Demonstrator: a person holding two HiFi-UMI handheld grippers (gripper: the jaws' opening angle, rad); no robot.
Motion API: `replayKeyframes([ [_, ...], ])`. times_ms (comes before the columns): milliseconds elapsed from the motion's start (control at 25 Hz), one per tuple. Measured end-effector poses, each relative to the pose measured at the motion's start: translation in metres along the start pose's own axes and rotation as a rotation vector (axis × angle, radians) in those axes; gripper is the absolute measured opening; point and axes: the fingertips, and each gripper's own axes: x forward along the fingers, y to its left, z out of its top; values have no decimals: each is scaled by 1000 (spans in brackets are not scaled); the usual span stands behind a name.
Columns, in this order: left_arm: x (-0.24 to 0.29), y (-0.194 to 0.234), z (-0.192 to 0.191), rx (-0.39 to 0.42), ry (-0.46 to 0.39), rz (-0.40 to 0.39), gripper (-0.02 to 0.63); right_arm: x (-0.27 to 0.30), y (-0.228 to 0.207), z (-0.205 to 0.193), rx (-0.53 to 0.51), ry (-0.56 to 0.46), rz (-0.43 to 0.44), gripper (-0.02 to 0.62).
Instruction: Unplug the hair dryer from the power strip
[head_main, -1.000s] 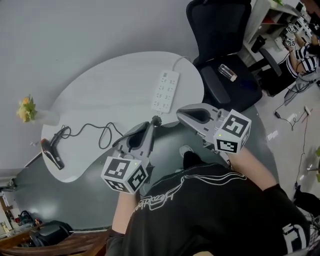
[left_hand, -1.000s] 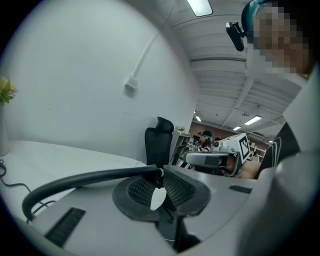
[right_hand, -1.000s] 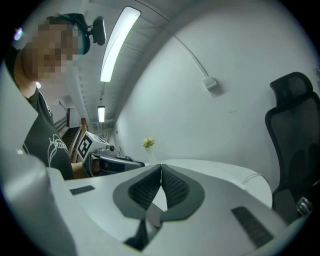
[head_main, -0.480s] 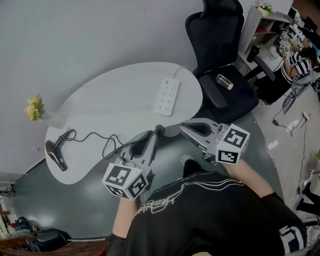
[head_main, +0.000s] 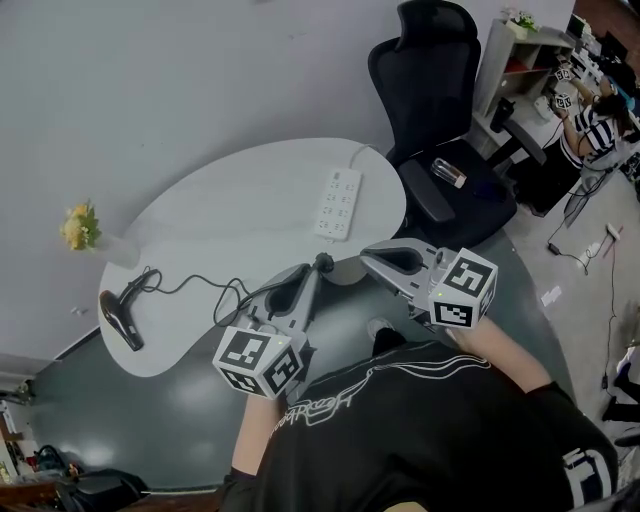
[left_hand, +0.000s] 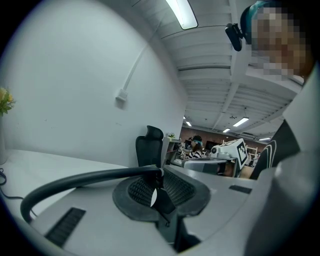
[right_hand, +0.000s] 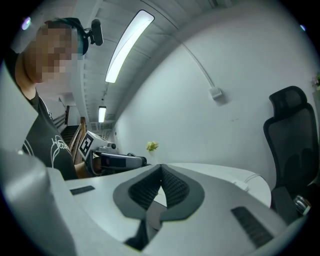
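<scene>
The black hair dryer (head_main: 120, 318) lies at the left end of the white table (head_main: 240, 190). Its black cord (head_main: 200, 290) loops across the table to my left gripper (head_main: 320, 265), which is shut on the plug just off the table's near edge. In the left gripper view the plug (left_hand: 154, 175) sits between the ribbed pads and the cord (left_hand: 75, 181) curves away to the left. The white power strip (head_main: 337, 203) lies on the table beyond both grippers, apart from the plug. My right gripper (head_main: 368, 256) hovers beside the left one, shut with nothing in it (right_hand: 161, 176).
A black office chair (head_main: 440, 120) with a small bottle (head_main: 450, 172) on its seat stands right of the table. Yellow flowers (head_main: 80, 228) sit at the table's far left. The strip's white cable (head_main: 358, 152) runs off the far edge. People work at desks in the far right.
Both grippers have lifted a little and drawn back from the table, the left still holding the plug. The head view has shifted, so the table sits lower in the picture.
</scene>
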Motion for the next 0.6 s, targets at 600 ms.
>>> replayKeyframes([
  [600,5,4,-6,-10,15,7,40,5,-9,-10,17,37,-10,-5],
])
